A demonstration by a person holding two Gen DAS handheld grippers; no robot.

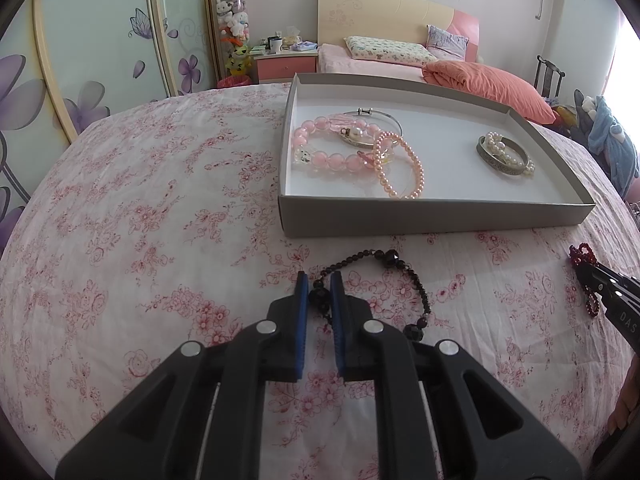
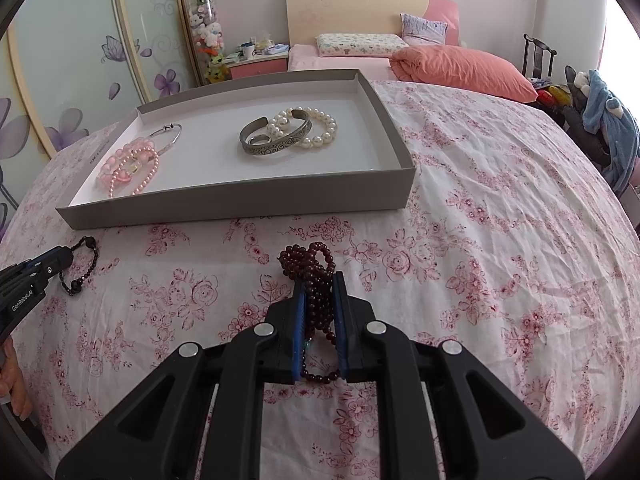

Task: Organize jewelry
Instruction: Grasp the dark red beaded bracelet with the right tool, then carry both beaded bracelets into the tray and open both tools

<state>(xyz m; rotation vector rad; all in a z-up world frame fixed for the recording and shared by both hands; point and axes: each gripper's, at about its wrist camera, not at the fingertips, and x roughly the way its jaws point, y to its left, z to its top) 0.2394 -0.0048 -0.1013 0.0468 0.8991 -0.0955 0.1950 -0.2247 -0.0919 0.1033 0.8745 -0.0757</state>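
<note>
My left gripper (image 1: 319, 280) is shut on a black bead bracelet (image 1: 416, 280) that lies on the floral cloth; its loop trails off to the right of the fingers. My right gripper (image 2: 319, 280) is shut on a bunched dark red bead bracelet (image 2: 308, 262), whose loops stick out past the fingertips and hang below the pads. Beyond both stands a shallow grey box (image 1: 400, 216) (image 2: 240, 204). It holds pink bead bracelets (image 1: 320, 160), a pink pearl bracelet (image 1: 404, 168), a thin silver bangle (image 1: 380, 116), an engraved silver cuff (image 2: 276, 140) and a white pearl bracelet (image 2: 320, 128).
The floral cloth (image 2: 500, 220) covers the whole work surface. A bed with an orange quilt (image 1: 480, 80) stands behind, a wardrobe with purple flowers (image 1: 80, 60) to the left, and a chair with a blue garment (image 2: 608, 120) to the right.
</note>
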